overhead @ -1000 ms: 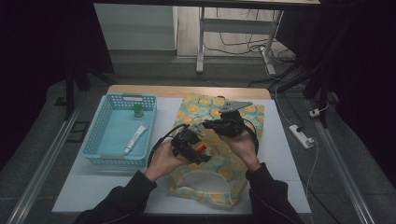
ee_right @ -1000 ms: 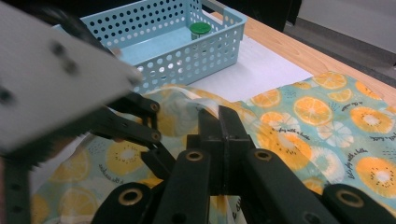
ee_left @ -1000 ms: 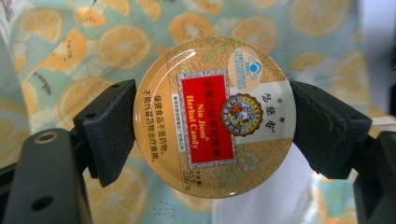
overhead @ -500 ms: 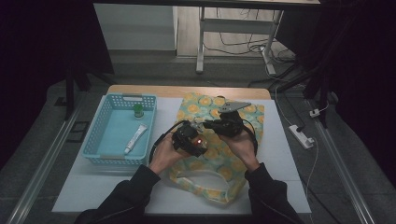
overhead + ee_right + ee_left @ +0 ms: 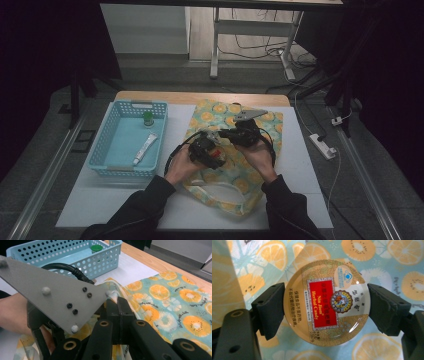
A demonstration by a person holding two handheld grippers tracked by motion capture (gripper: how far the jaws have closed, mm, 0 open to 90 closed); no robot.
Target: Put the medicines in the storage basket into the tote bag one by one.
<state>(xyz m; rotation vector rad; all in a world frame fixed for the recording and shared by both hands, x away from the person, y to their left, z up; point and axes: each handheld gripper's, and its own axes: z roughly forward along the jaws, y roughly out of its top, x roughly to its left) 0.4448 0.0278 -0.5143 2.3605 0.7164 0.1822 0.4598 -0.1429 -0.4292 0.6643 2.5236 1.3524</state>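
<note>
On the white table (image 5: 300,165), over the fruit-print bag (image 5: 265,125) near its far edge, my left claw (image 5: 325,306) grips the round herbal candy tin (image 5: 325,302) by its rim while my right claw (image 5: 120,307) pinches the bag's edge shut-jawed, so I should lower the tin level into the held-open mouth.

The high view is dim with black surroundings; both gripper views are brighter, slightly soft close up.

Items counted on the table: one fruit-print cloth bag (image 5: 235,170); one round herbal candy tin (image 5: 326,302); one blue perforated basket (image 5: 107,135). Inside the basket: one green-capped bottle (image 5: 148,118) and one white tube (image 5: 144,149). Handheld grippers: two, the left gripper (image 5: 212,150) and the right gripper (image 5: 222,134).
</note>
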